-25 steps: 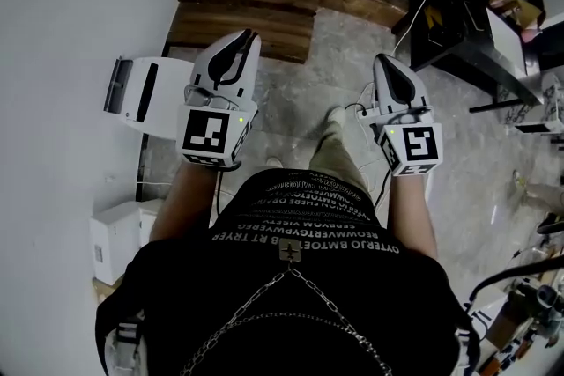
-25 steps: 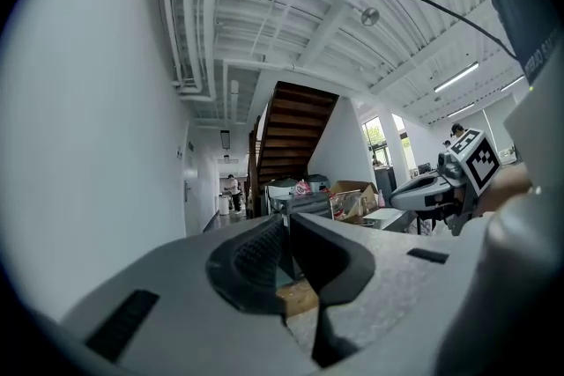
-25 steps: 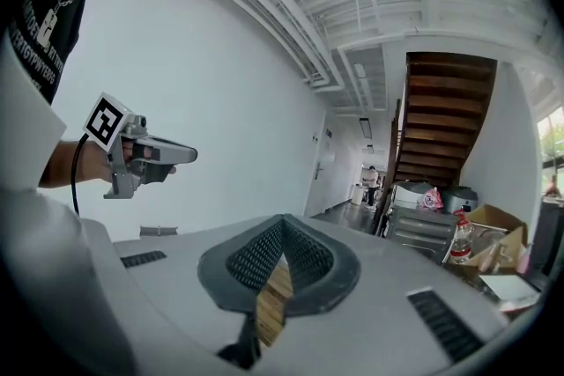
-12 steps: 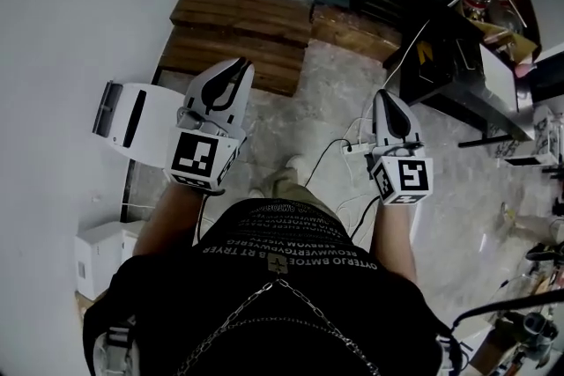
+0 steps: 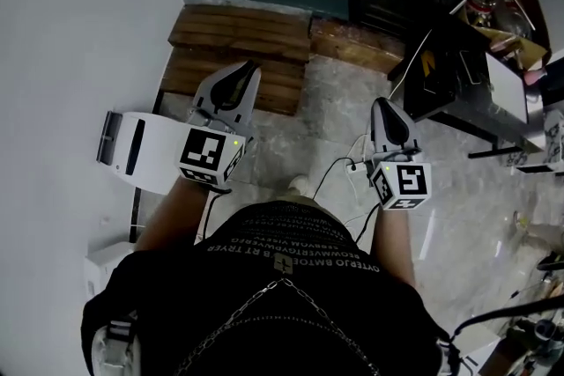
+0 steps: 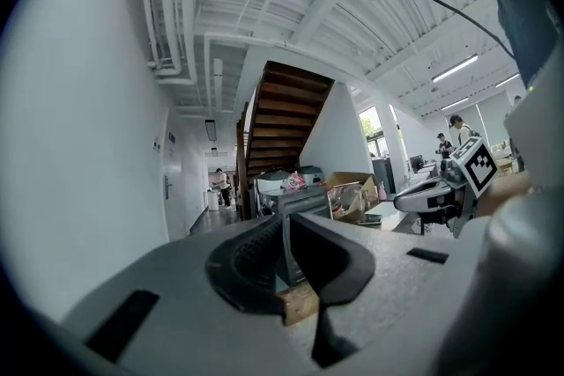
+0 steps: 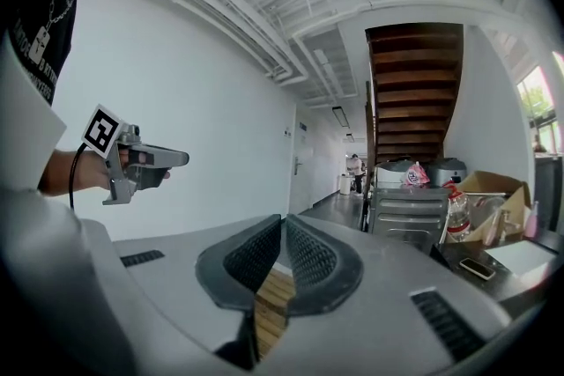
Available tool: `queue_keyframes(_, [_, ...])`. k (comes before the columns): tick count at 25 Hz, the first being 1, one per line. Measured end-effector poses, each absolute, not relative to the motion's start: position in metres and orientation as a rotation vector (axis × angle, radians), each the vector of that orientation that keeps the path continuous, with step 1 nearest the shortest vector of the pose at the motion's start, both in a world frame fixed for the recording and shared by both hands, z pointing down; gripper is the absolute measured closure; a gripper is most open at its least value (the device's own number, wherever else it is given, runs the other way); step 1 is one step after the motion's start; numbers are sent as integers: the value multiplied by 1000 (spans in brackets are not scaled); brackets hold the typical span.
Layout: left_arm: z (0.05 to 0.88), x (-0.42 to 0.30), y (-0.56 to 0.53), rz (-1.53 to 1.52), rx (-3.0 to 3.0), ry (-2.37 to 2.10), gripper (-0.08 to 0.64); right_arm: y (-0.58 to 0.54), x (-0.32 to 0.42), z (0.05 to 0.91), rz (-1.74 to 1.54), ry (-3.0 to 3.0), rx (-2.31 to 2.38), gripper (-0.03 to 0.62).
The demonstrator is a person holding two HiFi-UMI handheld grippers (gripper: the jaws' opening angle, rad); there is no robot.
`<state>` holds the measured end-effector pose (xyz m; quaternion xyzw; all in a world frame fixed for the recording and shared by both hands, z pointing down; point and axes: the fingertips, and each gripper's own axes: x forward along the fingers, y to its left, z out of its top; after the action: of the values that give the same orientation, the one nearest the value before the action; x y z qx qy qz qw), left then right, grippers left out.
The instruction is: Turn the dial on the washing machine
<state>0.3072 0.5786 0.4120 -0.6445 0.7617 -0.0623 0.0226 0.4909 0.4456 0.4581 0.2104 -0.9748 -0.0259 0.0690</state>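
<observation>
Left tool point(image 6: 284, 223): clenched, pads meeting tip to tip with nothing between; held level, just right of the white appliance, nose toward the wooden pallets.
Right tool point(image 7: 283, 221): all but clenched, pads just eased apart by a crack, nothing between; held nearly level over the floor, well right of the left tool.
Washing machine dial: not made out in any view; impossible to tell which far unit carries it.
Floor point(image 5: 335, 101): mottled grey concrete under both tools.
Wooden pallets point(image 5: 238, 40): dark slatted boards on the floor, far side, just beyond the left tool's tips.
White appliance point(image 5: 141, 150): boxy, with a dark slot, low against the wall at left.
Wall point(image 5: 70, 57): plain white, filling the left side.
Cable point(image 5: 330, 158): thin and black, looping over the floor beside the right tool.
Shoe point(image 5: 300, 185): pale toe showing between the two tools, near the body.
Counter point(image 5: 458, 57): dark, at far right, well apart from both tools.
Bottle point(image 5: 480, 4): upright with a red top, on the counter's far end.
Cardboard box point(image 5: 515, 0): open, just right of the bottle.
Staircase point(image 7: 414, 84): dark wood, rising at the far end of the room.
Grey cabinet point(image 7: 407, 207): slatted front, at the foot of the staircase.
</observation>
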Motion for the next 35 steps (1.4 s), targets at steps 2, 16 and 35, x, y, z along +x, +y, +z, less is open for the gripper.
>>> queue_keyframes(2, [406,307,553,-203,-1994,2340,528,425,489,458,-64,-2934,640,575])
queue_keyframes(16, [421,271,496,-210,-1947,2479,528,357,439,461,-74,-2977,467,578])
queue_keyframes(35, [418,113,450,-216,-1961,2413,528,315,286,466,-67,-2948,515,583])
